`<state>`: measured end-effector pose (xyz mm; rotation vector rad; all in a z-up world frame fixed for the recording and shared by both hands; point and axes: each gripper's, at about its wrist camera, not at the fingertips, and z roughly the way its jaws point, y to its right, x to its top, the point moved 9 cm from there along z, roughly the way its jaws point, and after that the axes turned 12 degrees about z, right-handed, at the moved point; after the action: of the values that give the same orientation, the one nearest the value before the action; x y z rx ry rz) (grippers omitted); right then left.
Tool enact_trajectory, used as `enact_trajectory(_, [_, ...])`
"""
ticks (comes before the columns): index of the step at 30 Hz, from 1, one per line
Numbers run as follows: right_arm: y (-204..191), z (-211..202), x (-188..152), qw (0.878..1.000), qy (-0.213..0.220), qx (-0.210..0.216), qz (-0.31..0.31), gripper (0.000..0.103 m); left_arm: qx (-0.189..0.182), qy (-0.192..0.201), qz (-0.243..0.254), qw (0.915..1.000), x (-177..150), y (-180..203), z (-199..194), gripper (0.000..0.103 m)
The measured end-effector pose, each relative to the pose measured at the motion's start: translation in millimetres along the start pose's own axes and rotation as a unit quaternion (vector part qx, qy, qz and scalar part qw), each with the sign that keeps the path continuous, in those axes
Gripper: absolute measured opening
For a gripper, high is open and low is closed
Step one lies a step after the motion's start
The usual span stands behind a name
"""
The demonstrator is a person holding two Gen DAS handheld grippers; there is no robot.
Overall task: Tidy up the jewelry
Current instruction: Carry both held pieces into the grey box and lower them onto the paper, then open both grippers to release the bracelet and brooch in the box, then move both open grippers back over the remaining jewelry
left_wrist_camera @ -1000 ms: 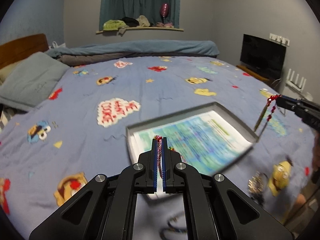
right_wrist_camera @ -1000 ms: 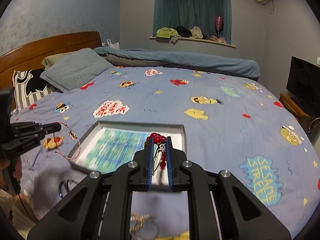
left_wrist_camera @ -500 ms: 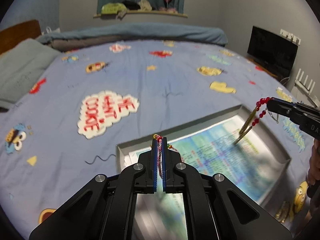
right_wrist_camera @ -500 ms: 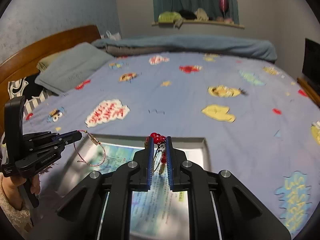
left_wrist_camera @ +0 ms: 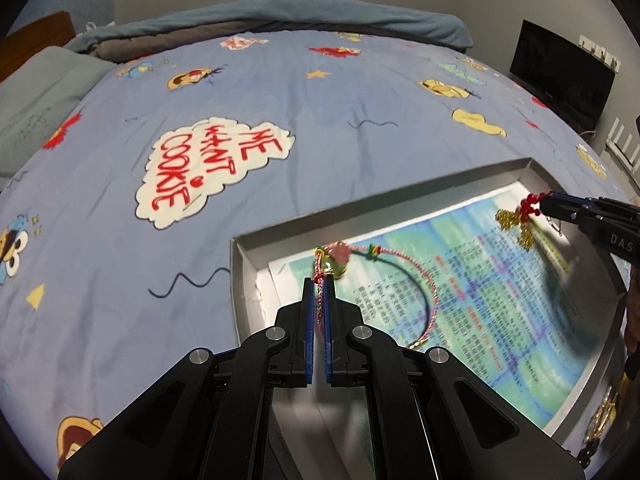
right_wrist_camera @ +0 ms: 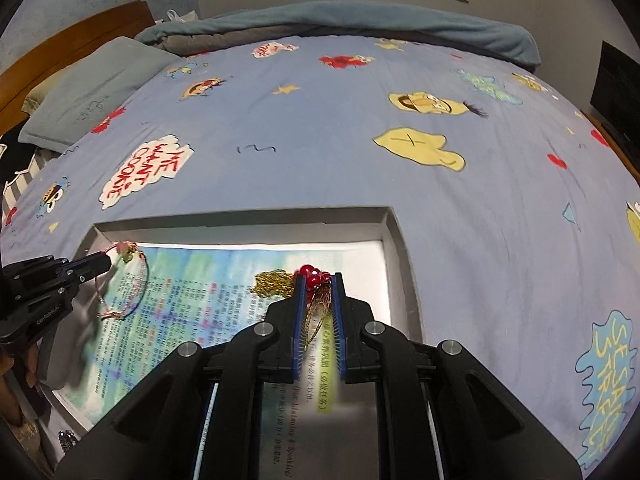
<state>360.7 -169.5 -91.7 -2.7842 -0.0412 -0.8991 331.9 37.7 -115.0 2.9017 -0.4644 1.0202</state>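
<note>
The left tongs are pinched together on a pink braided cord bracelet, the cord running up between the blue pads to a red knot at their tips. Just past those tips sit its pink and green charms, and from there the loop swings out to the right and curves back toward the camera, lying over the printed paper that lines a shallow grey tray; the loop's long axis runs roughly near to far, and whether it touches the paper cannot be told. In the right wrist view, the right tongs are easing apart, yet a red-bead and gold-chain piece is still caught between their pads: the red beads sit at the fingertips, a gold loop trails back down the gap toward the camera, and a bunch of gold chain spills out to the left over the paper. Its long axis follows the fingers, pointing at the far tray wall. Both tongs hang over the tray, left one at the left end, right one nearer the right end. The tray rests on a bed with a blue cartoon-print cover. Farther off lie a grey-green pillow at the left and a rolled blue blanket along the far edge.
</note>
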Motion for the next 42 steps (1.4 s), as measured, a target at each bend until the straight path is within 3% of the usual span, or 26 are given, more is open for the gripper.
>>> enact_trajectory(2, [2.6, -2.2, 0.8, 1.000, 0.004, -0.002, 0.002, 0.014, 0.000, 0.001, -0.003, 1.0000, -0.4, -1.2, -0.5, 0.013])
enact_trajectory(5, [6.3, -8.3, 1.8, 1.000, 0.011, 0.003, 0.009, 0.032, 0.002, 0.011, -0.006, 0.9999, 1.6, -1.1, -6.6, 0.026])
enact_trajectory(10, [8.8, -24.0, 2.8, 1.000, 0.026, 0.007, 0.013, 0.041, 0.002, 0.025, -0.006, 0.9997, 2.9, 3.7, -19.8, 0.043])
enact_trajectory(15, [4.3, -48.6, 0.4, 0.998, 0.056, 0.003, -0.003, 0.066, 0.013, 0.043, -0.001, 0.9990, 2.8, 9.4, -38.3, 0.066])
enact_trajectory(21, [-2.0, -80.8, -7.1, 0.996, 0.083, 0.010, -0.014, 0.090, 0.023, 0.057, -0.010, 0.9980, -2.7, 12.4, -63.4, 0.082])
enact_trajectory(24, [-3.1, -95.8, -12.6, 0.995, 0.098, 0.010, -0.015, 0.097, 0.037, 0.063, -0.016, 0.9972, -9.0, 12.9, -81.1, 0.088])
enact_trajectory(30, [0.4, -131.4, -26.9, 0.991, 0.131, 0.012, -0.010, 0.097, 0.071, 0.087, -0.006, 0.9937, -18.0, 16.8, -119.9, 0.091])
enact_trajectory(42, [12.4, -190.4, -47.4, 0.983, 0.181, 0.006, -0.005, 0.097, 0.083, 0.132, -0.013, 0.9876, -31.2, 30.3, -178.4, 0.093])
